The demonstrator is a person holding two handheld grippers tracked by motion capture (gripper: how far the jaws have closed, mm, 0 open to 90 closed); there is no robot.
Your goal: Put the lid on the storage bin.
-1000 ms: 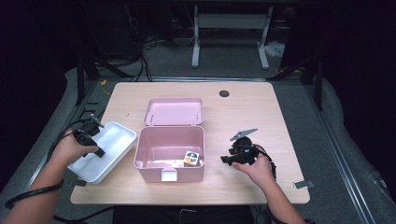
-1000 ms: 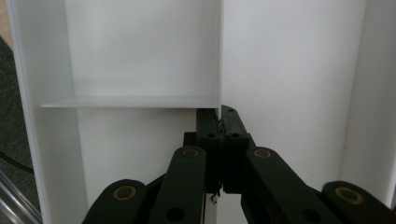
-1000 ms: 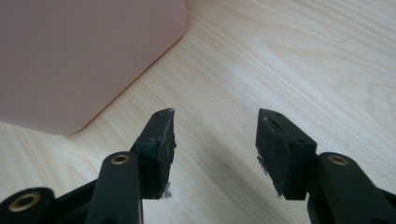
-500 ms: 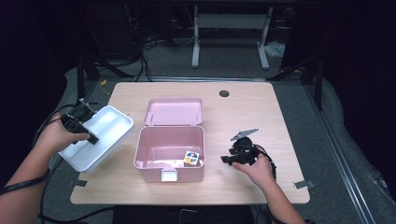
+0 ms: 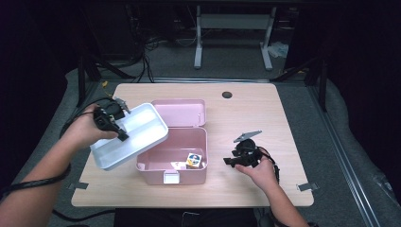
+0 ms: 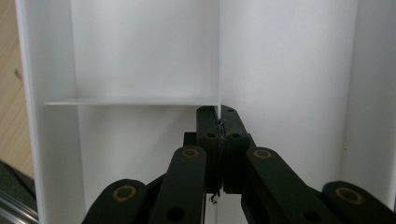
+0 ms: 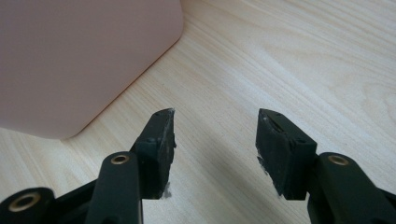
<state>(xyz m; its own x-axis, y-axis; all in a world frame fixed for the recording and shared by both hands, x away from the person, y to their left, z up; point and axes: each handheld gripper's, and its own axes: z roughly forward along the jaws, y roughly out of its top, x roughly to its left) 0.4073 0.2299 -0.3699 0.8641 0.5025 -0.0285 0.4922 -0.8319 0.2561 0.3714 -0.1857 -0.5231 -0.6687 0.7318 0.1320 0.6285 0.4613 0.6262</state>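
Left gripper: black jaws pinched shut on a thin divider wall of our white tray, smooth matte plastic, rectangular, compartmented, held tilted above the pink box and table's left edge. Right gripper: jaws apart, nothing between, resting on our pale wood-grain table beside that box. Box holds small items; lid open. Dark room beyond.

Your left gripper holds the tray over the box's left edge; your right gripper sits right of it.
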